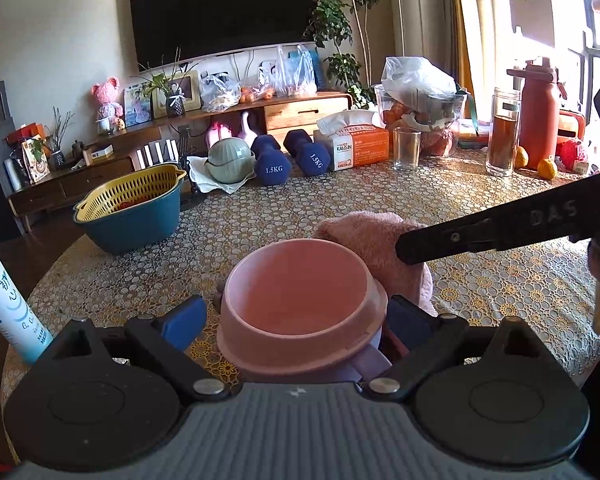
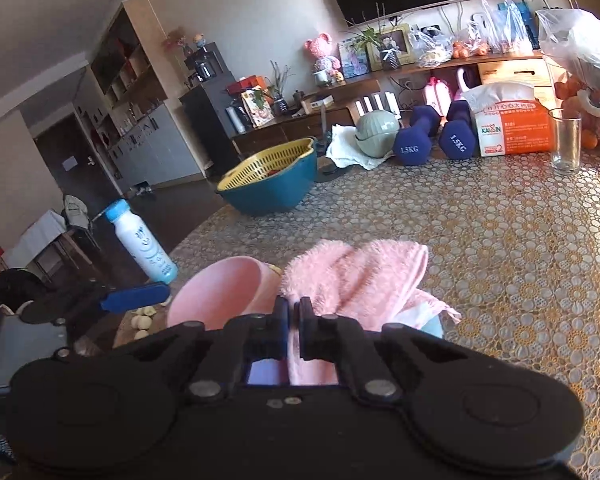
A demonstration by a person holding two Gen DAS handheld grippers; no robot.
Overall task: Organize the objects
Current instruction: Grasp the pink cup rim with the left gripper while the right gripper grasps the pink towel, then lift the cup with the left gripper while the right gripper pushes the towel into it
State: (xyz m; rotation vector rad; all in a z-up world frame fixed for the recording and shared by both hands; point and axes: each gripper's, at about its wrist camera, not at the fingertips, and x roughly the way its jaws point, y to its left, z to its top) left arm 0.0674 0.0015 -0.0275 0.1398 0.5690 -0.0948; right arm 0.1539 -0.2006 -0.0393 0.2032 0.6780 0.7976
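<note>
A pink bowl [image 1: 300, 300] stands near the table's front edge, over something lavender. My left gripper [image 1: 296, 314] is open around it: the blue left finger [image 1: 184, 316] stands clear of the bowl, while the right finger [image 1: 408, 316] is close against its rim. Just behind and right of the bowl lies a fluffy pink towel [image 2: 364, 276]. My right gripper [image 2: 295, 310] is shut on the towel's near edge, with pink cloth showing between and below its fingers. In the left wrist view the right gripper [image 1: 404, 250] reaches in from the right onto the towel [image 1: 364, 232]. The bowl [image 2: 220, 292] sits left of the towel.
A blue basin with a yellow colander [image 1: 132, 208] sits at the far left. Along the back are a green lidded pot [image 1: 230, 160], two dumbbells [image 1: 288, 156], a tissue box [image 1: 356, 140], a glass [image 1: 406, 148] and bottles [image 1: 504, 132]. A white bottle [image 2: 144, 244] stands by the table's left edge.
</note>
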